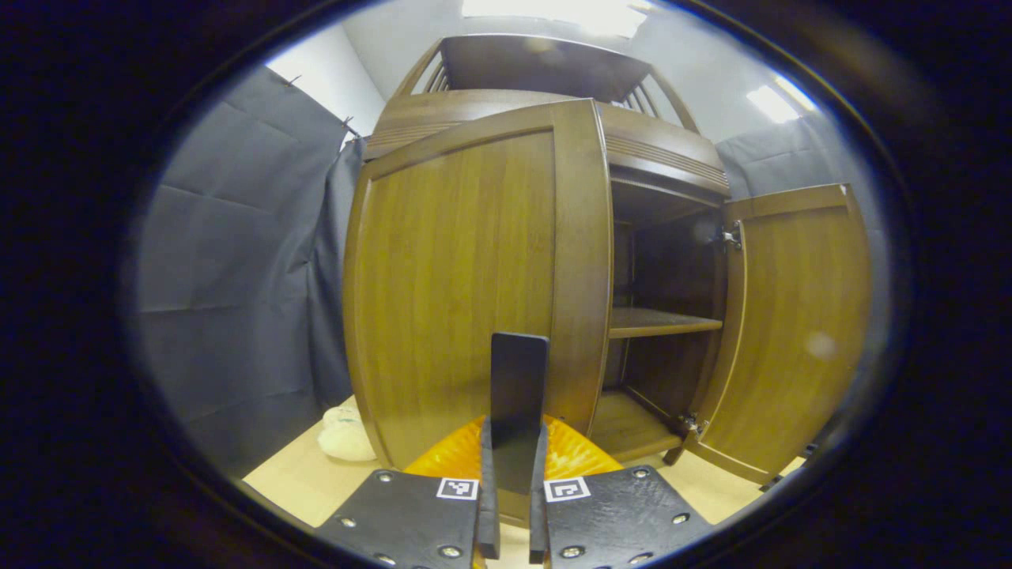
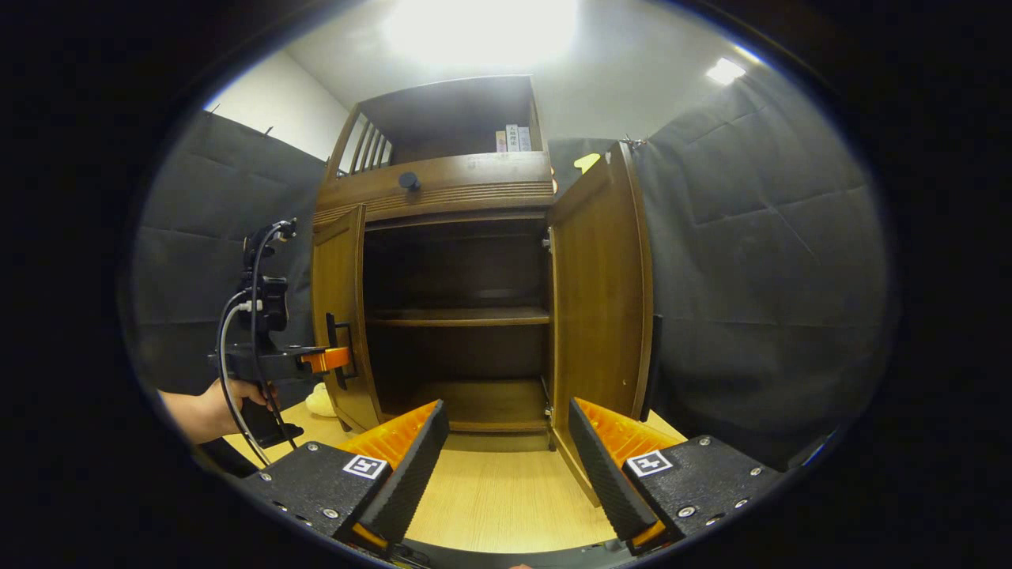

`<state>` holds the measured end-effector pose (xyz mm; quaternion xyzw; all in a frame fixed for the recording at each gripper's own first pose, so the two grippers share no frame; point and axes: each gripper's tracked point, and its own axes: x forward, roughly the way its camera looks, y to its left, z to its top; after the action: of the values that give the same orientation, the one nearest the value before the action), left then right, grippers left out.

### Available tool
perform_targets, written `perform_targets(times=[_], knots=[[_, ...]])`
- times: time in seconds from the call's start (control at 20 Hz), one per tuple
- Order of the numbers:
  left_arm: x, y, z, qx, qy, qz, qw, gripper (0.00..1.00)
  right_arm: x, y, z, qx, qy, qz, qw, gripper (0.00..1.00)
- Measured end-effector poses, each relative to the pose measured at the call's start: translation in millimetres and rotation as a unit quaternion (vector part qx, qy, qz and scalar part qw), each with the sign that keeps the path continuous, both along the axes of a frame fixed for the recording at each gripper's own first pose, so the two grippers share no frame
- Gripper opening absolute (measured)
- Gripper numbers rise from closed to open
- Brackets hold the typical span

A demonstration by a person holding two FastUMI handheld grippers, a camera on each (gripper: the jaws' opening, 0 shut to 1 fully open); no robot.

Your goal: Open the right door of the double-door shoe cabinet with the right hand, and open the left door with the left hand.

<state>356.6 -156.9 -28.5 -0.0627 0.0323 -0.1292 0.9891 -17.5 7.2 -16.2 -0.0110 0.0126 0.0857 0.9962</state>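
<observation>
The brown wooden shoe cabinet [image 2: 443,186] stands with both doors swung out. Straight ahead in the left gripper view is the left door [image 1: 458,284], part-way open. My left gripper [image 1: 514,431] is shut on that door's black upright handle [image 1: 519,371]. In the right gripper view a hand [image 2: 209,411] holds the left gripper [image 2: 320,360] at the left door [image 2: 340,316]. The right door [image 2: 601,292] stands wide open, also seen in the left gripper view [image 1: 791,332]. My right gripper [image 2: 506,466] is open and holds nothing, low in front of the cabinet's dark inside, clear of the right door.
A middle shelf [image 2: 458,316] and a bottom board [image 2: 482,399] show inside the cabinet. A white soft object [image 1: 345,433] lies on the light wooden floor [image 2: 498,498] by the cabinet's left foot. Several books [image 2: 512,138] stand in the top compartment. Dark cloth walls close in both sides.
</observation>
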Motion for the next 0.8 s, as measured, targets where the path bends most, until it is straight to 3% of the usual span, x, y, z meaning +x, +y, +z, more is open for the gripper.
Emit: perform_targets(times=[0.1,0.15,0.2,0.8], knots=[[0.0,0.7,-0.2,0.002,-0.001,0.0,1.0,0.11,-2.7,6.6,-2.1,-0.001,0.001,0.006,1.0,0.94],[-0.8,1.5,-0.3,0.002,0.0,0.001,1.0,0.2,-2.7,10.3,-2.2,-0.001,0.001,0.009,1.0,0.94],[-1.2,2.9,-0.8,0.003,0.002,0.005,1.0,0.1,-4.0,13.0,-3.5,0.0,0.001,0.013,1.0,0.94],[3.9,24.7,-4.3,0.016,0.0,0.048,0.999,0.18,-11.5,63.4,-13.9,-0.012,0.007,0.065,0.998,0.94]])
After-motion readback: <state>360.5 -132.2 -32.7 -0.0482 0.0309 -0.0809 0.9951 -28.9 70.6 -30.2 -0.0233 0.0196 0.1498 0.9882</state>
